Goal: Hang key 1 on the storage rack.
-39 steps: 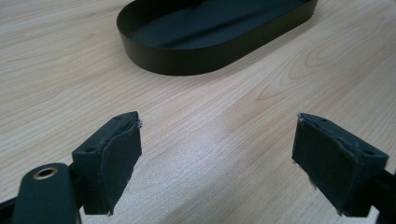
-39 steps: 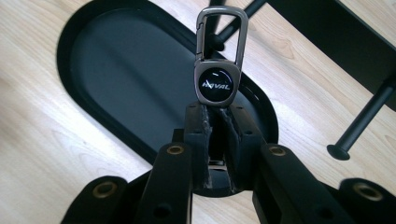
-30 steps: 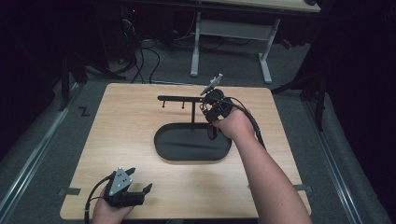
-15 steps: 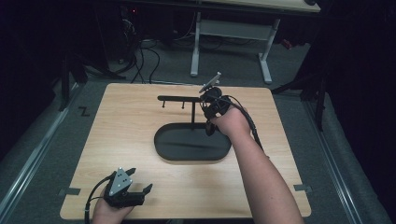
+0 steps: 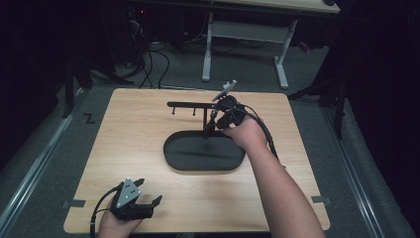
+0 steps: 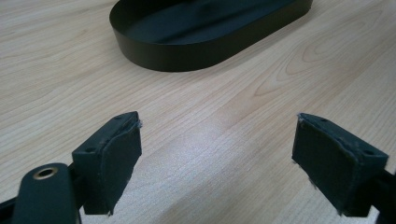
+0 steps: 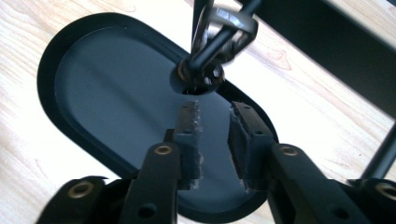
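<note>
A black oval tray (image 5: 190,154) lies mid-table, and a thin black post (image 5: 212,120) rises from its far end to a horizontal bar (image 5: 185,104) with small hooks. My right gripper (image 5: 212,129) points down at the foot of the post. In the right gripper view its jaws have just been opening, and the right gripper (image 7: 214,126) stands open over the tray floor (image 7: 116,93) with nothing between the pads. Just ahead of it, a shiny metal ring (image 7: 229,28) sits around the post (image 7: 208,53). My left gripper (image 5: 150,192) rests at the near-left corner, its jaws wide apart; in its own view the left gripper (image 6: 217,154) holds nothing.
The wooden table (image 5: 133,139) has bare surface on all sides of the tray (image 6: 196,32). A cable (image 5: 265,134) trails from the right gripper along the forearm. Beyond the far edge stand a desk frame (image 5: 245,34) and loose floor cables (image 5: 148,59).
</note>
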A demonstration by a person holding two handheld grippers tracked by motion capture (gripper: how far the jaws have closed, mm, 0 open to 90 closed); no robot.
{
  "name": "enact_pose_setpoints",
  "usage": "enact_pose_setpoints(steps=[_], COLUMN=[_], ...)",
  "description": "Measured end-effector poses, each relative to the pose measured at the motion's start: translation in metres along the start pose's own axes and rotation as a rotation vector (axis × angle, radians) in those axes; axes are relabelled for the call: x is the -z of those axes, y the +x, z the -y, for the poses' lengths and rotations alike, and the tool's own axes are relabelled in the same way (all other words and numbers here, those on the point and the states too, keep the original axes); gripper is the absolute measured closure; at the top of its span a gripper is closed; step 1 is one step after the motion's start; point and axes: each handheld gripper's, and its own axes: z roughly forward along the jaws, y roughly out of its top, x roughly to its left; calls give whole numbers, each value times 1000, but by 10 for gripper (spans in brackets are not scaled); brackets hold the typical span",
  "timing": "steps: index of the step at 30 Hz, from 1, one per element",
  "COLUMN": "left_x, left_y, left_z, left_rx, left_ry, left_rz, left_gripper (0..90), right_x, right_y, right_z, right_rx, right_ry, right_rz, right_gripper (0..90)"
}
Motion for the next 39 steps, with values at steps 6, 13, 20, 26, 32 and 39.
enact_pose_setpoints(steps=[6, 13, 20, 26, 32, 39], left_x=[-1, -4, -6, -6, -6, -5], left_y=[-2, -5, -7, -6, -5, -4], left_z=[-1, -1, -1, -1, -1, -2], left_rx=[-5, -11, -17, -15, -12, 17], left_ry=[6, 17, 23, 23, 20, 9], left_rz=[6, 10, 14, 14, 9, 23], left_gripper=[161, 161, 161, 162, 162, 163], right_x=[4, 5, 3, 0, -7, -16], right_y=[2, 4, 6, 6, 7, 12], right_z=[21, 53, 87, 116, 150, 190], right_rx=[6, 3, 2, 4, 27, 13], right_ry=[-18, -43, -92, -155, -200, -274], right_rz=[-25, -58, -76, -62, -52, -59], right_gripper=[657, 612, 558, 549, 537, 528])
